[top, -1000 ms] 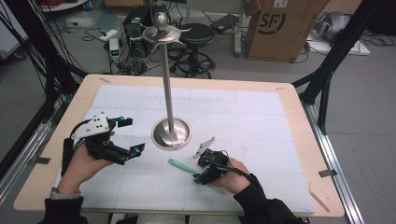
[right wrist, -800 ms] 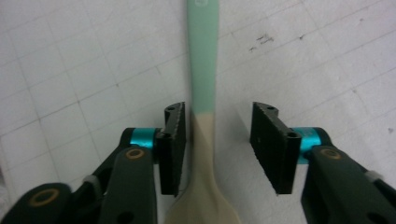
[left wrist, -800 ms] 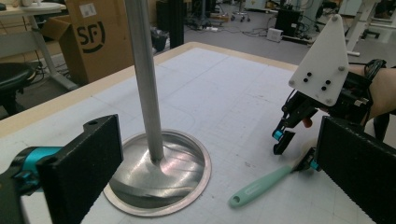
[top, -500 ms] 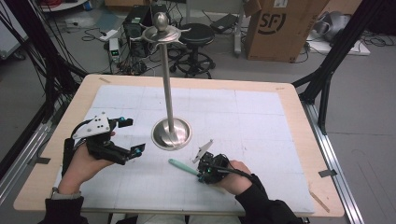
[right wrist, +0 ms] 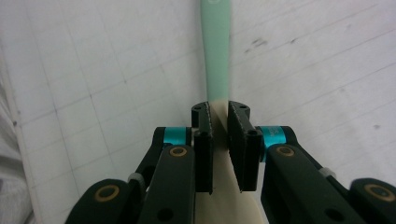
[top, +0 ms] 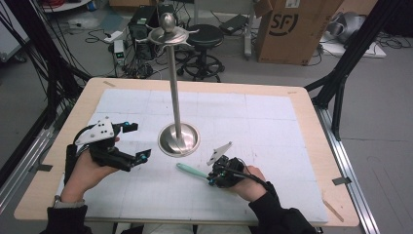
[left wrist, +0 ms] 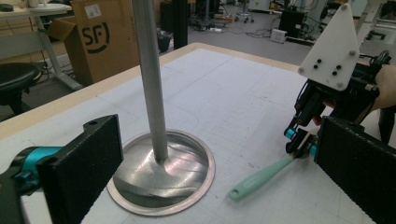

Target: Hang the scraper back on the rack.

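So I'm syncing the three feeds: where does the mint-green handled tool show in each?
High view: mint-green tool lies right of the stand's base, at the right gripper.
Left gripper view: lower right, by that base.
Right gripper view: top centre, between the jaws.
Shared landmark: the white gridded mat.

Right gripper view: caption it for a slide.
Right hand-held gripper shut on a mint-handled utensil lying on the gridded mat.

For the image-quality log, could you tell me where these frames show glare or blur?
Left gripper view: soft highlights on the stand's steel base, near jaws slightly soft. Right gripper view: mint utensil handle blurs toward its far end. High view: even light, mild sheen on the base.
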